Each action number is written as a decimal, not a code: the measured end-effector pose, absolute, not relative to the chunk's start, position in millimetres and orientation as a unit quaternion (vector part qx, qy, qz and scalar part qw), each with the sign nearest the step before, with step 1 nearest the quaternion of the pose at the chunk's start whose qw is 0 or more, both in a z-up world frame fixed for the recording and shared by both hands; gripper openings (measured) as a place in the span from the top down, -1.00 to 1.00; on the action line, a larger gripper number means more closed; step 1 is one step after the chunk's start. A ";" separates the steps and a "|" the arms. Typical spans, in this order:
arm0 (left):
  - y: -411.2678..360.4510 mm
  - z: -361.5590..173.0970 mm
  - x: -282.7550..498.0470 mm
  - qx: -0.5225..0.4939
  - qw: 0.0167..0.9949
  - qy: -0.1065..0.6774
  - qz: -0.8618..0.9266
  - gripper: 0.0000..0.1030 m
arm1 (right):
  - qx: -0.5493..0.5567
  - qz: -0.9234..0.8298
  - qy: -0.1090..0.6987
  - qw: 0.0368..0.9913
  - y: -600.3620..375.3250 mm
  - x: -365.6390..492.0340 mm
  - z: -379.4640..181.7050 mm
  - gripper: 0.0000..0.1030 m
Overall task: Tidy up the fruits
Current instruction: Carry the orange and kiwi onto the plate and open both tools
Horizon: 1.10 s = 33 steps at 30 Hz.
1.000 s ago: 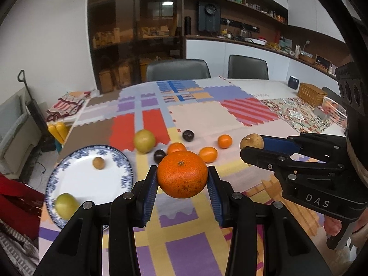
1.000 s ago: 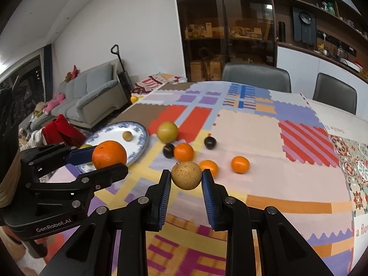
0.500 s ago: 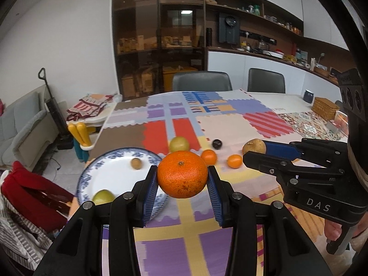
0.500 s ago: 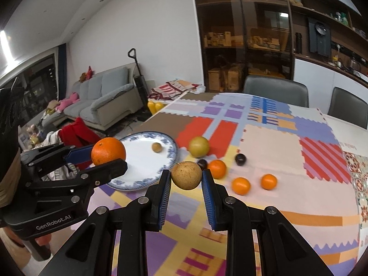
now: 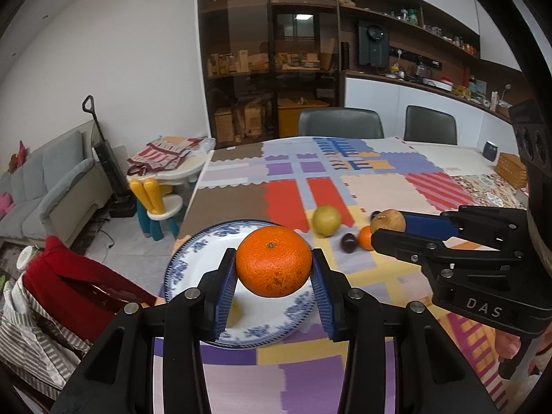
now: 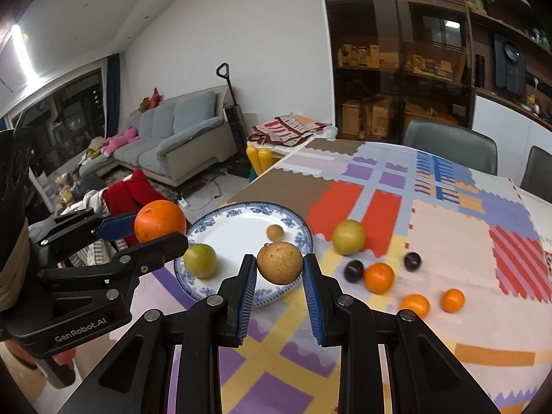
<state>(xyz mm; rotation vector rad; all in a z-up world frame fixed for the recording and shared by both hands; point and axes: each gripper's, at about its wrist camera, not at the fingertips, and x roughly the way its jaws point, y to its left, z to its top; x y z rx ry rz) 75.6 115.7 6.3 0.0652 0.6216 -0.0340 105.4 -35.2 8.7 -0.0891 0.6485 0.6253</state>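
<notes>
While the left tool (image 5: 274,276) clamps one big orange (image 5: 273,261) over the plate (image 6: 238,219), right tool (image 6: 280,276) grips one brown fruit (image 6: 279,263) at its rim. Plate: 2 fruits. Tabletop (image 6: 448,241) right of both tools: 1 yellow-green fruit, 3 small oranges, 2 dark plums.

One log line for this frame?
left gripper: shut on orange | right gripper: shut on brown fruit | both above plate

A plate (image 6: 296,222) is sitting near the bench (image 6: 448,241) edge, carrying two fruits (image 6: 199,260). Right of it, six more (image 6: 348,236) are lying on the bench. Two chairs (image 5: 339,122) are standing behind the bench; a sofa (image 6: 172,141) is standing far left.
</notes>
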 end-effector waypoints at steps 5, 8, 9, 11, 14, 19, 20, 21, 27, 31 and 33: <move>132.6 0.0 91.0 0.032 0.948 0.316 -0.010 0.20 | -0.053 0.307 0.319 0.895 -16.6 118.9 6.7 0.44; 142.6 -6.3 102.8 0.032 0.945 0.327 -0.010 0.20 | -0.059 0.309 0.328 0.891 -4.7 129.8 3.2 0.44; 146.5 -9.0 107.5 0.031 0.943 0.331 -0.009 0.20 | -0.061 0.308 0.331 0.890 -1.0 133.5 1.3 0.44; 154.0 -13.7 115.9 0.028 0.940 0.340 -0.008 0.20 | -0.062 0.308 0.338 0.887 5.3 140.4 -2.1 0.44; 166.4 -25.3 133.3 0.023 0.932 0.361 -0.007 0.20 | -0.061 0.306 0.352 0.882 16.4 153.3 -9.5 0.44; 181.7 -44.9 158.1 0.018 0.919 0.393 -0.009 0.20 | -0.075 0.300 0.376 0.873 35.0 171.7 -25.7 0.44; 183.8 -47.8 161.4 0.017 0.917 0.397 -0.010 0.20 | -0.080 0.297 0.381 0.872 38.4 174.7 -29.3 0.44; 186.1 -52.4 165.9 0.017 0.914 0.406 -0.010 0.20 | -0.084 0.295 0.385 0.870 41.8 177.9 -33.5 0.44; 196.1 -74.7 187.1 0.011 0.895 0.445 -0.015 0.20 | -0.096 0.291 0.417 0.856 55.9 193.7 -54.5 0.44; 202.2 -89.4 198.7 -0.005 0.879 0.476 -0.016 0.20 | -0.100 0.286 0.436 0.847 61.7 202.1 -67.8 0.44; 203.5 -93.5 201.6 -0.003 0.876 0.483 -0.014 0.20 | -0.099 0.285 0.446 0.843 64.0 205.1 -74.1 0.44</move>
